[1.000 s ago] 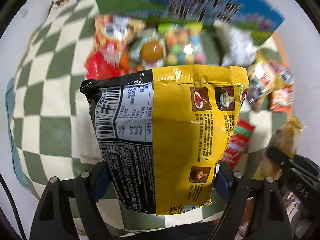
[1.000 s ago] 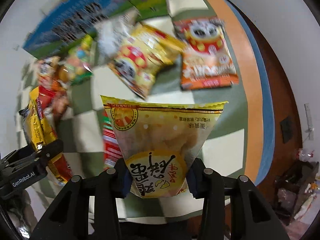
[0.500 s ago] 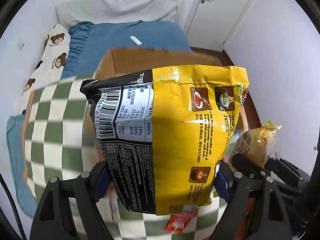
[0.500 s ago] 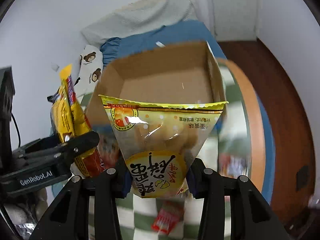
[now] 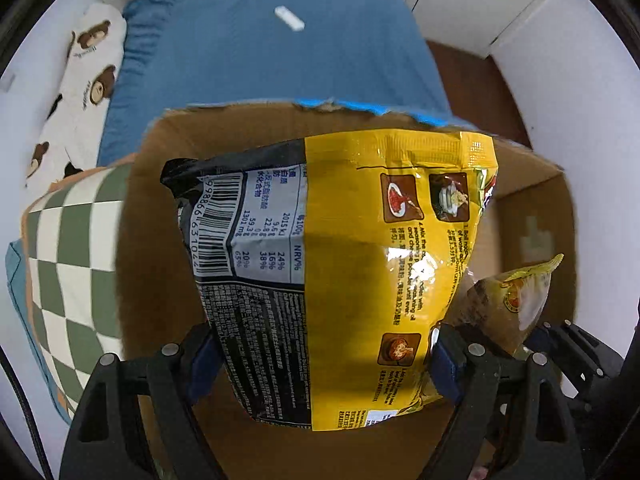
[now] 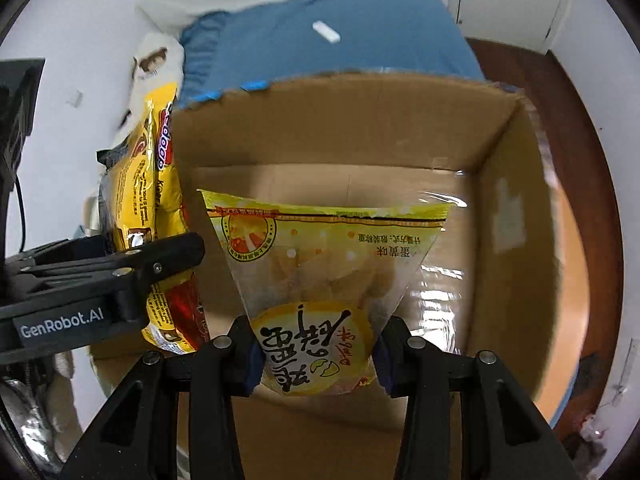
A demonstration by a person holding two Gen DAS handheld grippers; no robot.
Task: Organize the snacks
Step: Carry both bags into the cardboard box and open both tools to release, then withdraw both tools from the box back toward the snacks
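My left gripper (image 5: 320,360) is shut on a wide yellow-and-black noodle packet (image 5: 344,272), its back label and barcode facing the camera. It hangs over an open cardboard box (image 5: 156,240). My right gripper (image 6: 318,354) is shut on a clear yellow egg-snack bag (image 6: 320,264), held above the same cardboard box (image 6: 516,248), whose brown floor shows bare. In the right wrist view the left gripper (image 6: 120,268) and its noodle packet (image 6: 160,200) appear at the left. The egg-snack bag (image 5: 516,304) shows at the right of the left wrist view.
A green-and-white checkered tablecloth (image 5: 68,264) lies left of the box. Behind the box is a blue bed cover (image 5: 280,52) with a small white object (image 5: 290,23) on it, and a bear-print pillow (image 5: 76,92). Dark wooden floor (image 6: 580,152) lies to the right.
Both grippers carried their packets away from the heap of snacks on the checkered cloth to a spot over the cardboard box. The box now fills both views. Both grips are unchanged.
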